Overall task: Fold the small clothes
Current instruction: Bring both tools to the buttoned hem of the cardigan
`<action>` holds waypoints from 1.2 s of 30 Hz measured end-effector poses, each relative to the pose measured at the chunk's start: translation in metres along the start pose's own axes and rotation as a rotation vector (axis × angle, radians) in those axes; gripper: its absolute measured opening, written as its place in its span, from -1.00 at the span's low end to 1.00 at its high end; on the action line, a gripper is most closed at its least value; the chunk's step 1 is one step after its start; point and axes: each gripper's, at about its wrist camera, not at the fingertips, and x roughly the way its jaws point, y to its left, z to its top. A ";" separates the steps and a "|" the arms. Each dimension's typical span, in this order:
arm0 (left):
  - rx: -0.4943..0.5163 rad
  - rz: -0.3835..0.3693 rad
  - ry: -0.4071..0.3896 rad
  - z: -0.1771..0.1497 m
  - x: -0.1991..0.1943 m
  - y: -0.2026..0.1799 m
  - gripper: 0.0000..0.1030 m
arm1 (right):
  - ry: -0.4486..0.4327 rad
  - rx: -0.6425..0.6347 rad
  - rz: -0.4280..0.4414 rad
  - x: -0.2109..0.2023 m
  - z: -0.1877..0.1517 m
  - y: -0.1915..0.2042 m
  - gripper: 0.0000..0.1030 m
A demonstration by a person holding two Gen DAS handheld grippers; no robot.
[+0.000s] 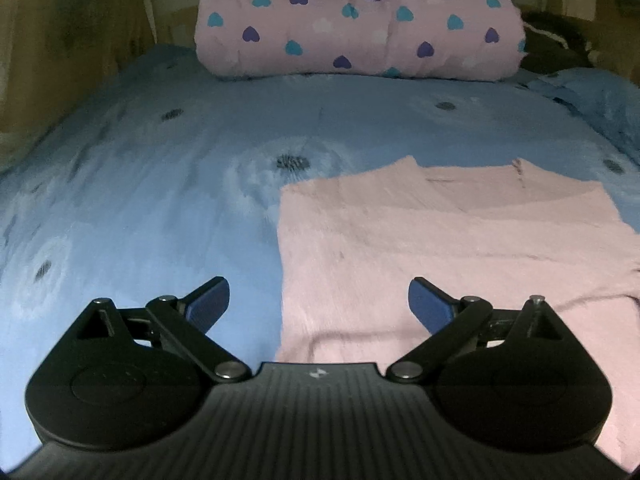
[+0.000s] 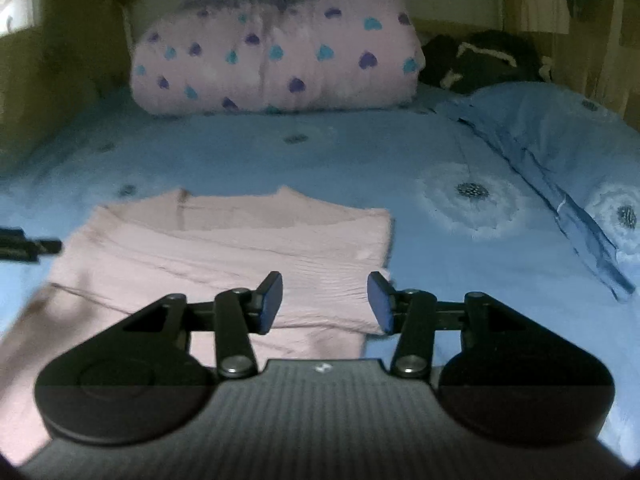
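A pink top (image 1: 460, 240) is seen lying flat on a blue bed (image 1: 160, 200), its sides folded in. The left claw (image 1: 319, 300) is held spread wide above the top's left edge, nothing gripped. The right claw (image 2: 325, 302) is parted and empty over its right edge. A heart-print quilt (image 1: 356, 24) is rolled at the far end.

Both wrist cameras look forward and down along the bed (image 1: 160, 200) toward the heart-print duvet (image 1: 360, 28). Left view sits left of the pink garment (image 1: 440, 248), right view right; both share them.
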 end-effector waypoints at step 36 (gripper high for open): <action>0.281 -0.176 0.159 -0.174 -0.135 -0.029 0.95 | 0.124 -0.309 0.129 -0.122 -0.142 0.103 0.22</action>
